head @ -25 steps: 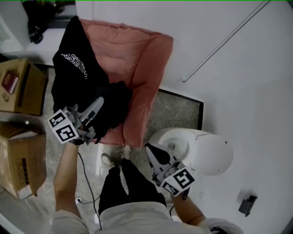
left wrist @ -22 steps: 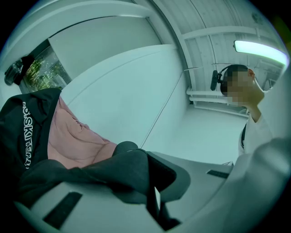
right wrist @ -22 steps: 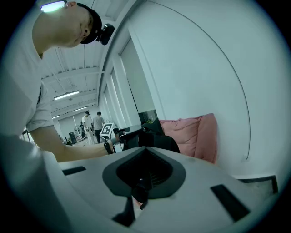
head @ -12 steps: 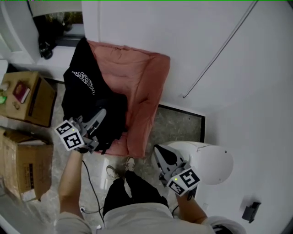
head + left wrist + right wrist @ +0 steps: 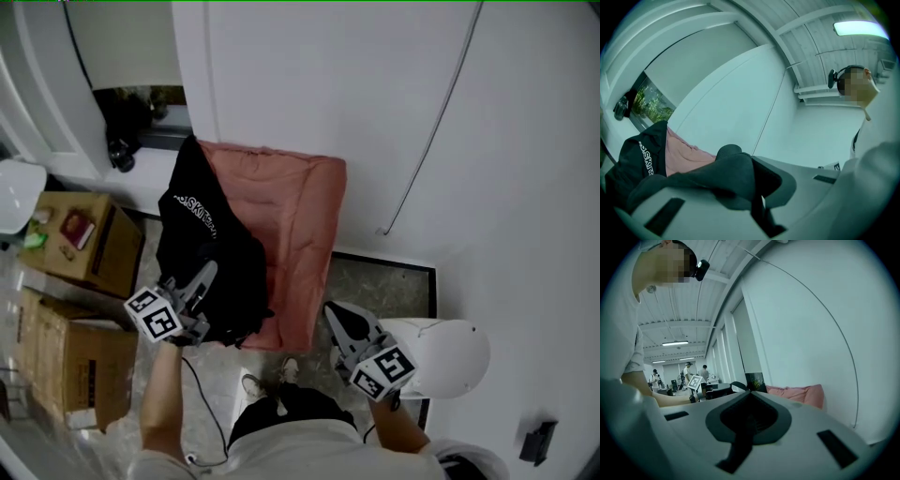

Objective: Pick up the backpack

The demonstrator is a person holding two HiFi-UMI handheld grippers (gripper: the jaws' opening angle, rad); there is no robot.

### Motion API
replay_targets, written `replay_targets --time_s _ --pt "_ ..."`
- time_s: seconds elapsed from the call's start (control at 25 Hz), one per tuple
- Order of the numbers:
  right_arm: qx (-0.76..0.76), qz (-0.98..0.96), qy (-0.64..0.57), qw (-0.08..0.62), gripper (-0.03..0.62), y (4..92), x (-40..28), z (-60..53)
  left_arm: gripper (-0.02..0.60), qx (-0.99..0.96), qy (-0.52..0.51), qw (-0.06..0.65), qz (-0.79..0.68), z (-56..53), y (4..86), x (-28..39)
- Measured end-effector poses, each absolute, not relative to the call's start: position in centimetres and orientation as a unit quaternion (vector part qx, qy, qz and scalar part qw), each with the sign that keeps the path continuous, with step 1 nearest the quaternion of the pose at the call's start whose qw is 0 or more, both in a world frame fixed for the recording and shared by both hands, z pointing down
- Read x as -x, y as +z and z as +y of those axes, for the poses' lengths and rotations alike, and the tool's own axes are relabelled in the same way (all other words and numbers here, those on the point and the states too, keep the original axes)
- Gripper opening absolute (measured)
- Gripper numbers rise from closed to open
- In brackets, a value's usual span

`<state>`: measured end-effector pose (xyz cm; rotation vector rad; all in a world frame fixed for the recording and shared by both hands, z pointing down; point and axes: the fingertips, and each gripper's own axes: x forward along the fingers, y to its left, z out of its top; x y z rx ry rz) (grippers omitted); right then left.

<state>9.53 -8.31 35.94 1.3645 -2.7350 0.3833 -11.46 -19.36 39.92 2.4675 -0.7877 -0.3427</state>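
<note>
Right gripper (image 5: 337, 314), nearest the body, has its fingers pressed together on nothing. Left gripper (image 5: 208, 274) is clamped tight on a black strap (image 5: 733, 176) of the backpack (image 5: 202, 234), which hangs against the pink cushion (image 5: 295, 216). Looks like the lift itself; next it just needs a steady grip and room clear of the cushion.

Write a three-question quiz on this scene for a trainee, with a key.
1. True or false: the left tongs are shut on fabric of the backpack.
2. What do the right tongs hold? A: nothing. B: a strap. C: a cardboard box.
3. Fill in the colour: the cushion behind the backpack is ____.

Key: 1 true; 2 A; 3 pink.
</note>
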Motion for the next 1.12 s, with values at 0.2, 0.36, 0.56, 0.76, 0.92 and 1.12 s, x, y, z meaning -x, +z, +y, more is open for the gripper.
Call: replay_targets --time_s 0.2,0.36,0.56,0.76,0.92,1.12 --pt "-0.449 -0.887 0.105 0.016 0.020 33.3 -11.1 -8.6 0.017 -0.905 -0.124 0.227 -0.339 -17.0 37.4 12.8" --pt "-0.457 -0.885 0.085 0.002 0.020 31.2 -12.0 -9.3 0.016 -0.892 -0.128 0.217 -0.376 -15.5 36.1 14.6" --pt "-0.462 -0.884 0.065 -0.014 0.020 29.7 -13.2 -10.4 0.015 -0.876 -0.136 0.194 -0.420 -14.1 34.0 17.3" --pt "-0.464 -0.884 0.051 -0.022 0.020 28.4 -13.4 -11.3 0.015 -0.860 -0.137 0.146 -0.469 -12.9 31.0 20.3" --pt "-0.474 -0.879 0.038 -0.031 0.020 27.2 -14.8 -12.2 0.017 -0.852 -0.126 0.111 -0.495 -12.2 28.5 21.5" --pt "-0.487 -0.872 0.029 -0.038 0.020 26.4 -16.6 -13.7 0.016 -0.827 -0.133 0.060 -0.543 -10.9 26.2 23.5"
